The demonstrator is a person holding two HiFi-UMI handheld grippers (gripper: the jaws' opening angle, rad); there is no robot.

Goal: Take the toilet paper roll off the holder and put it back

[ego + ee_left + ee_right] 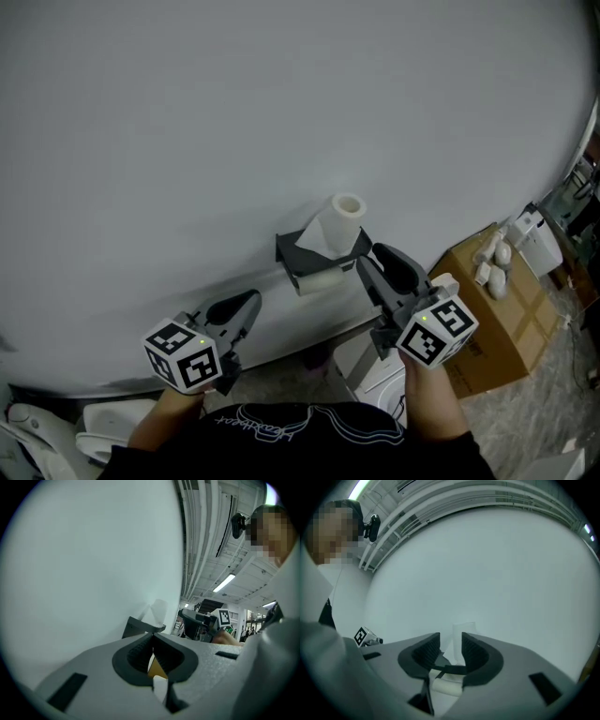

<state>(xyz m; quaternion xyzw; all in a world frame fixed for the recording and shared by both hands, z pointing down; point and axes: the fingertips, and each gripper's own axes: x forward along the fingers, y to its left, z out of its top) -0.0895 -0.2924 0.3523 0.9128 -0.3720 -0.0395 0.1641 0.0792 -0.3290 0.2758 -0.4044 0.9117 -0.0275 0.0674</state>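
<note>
**If the right jaws meet the roll badly, it can tip off the holder**

While the right gripper (373,255) is just beside the holder (300,248), its jaws stand partly apart and pinch nothing. The toilet paper roll (345,217) stands upright on the top shelf of the holder. It is just ahead of this gripper and a little above its tips, near but not touching. In the right gripper view the roll shows beyond the gap of the pads, not between them.

The main danger, as I judge it, is the width of this gap. It looks narrow against the roll, so one jaw may push the roll instead of passing around it. The roll stands on its end and seems light, so a side push can tip it off the shelf. A hard squeeze can also crush the soft paper. The loose sheet can catch on a jaw and unwind.

The left gripper (251,302) has its jaws pressed together and is empty. The holder is well apart from it, ahead and to its right, so it cannot steady anything now.

The roll is white, and its hollow core is open at the top. A loose sheet hangs down its side toward the shelf. Under the shelf lies a second white cylinder (319,279); I cannot tell whether it is another roll.
</note>
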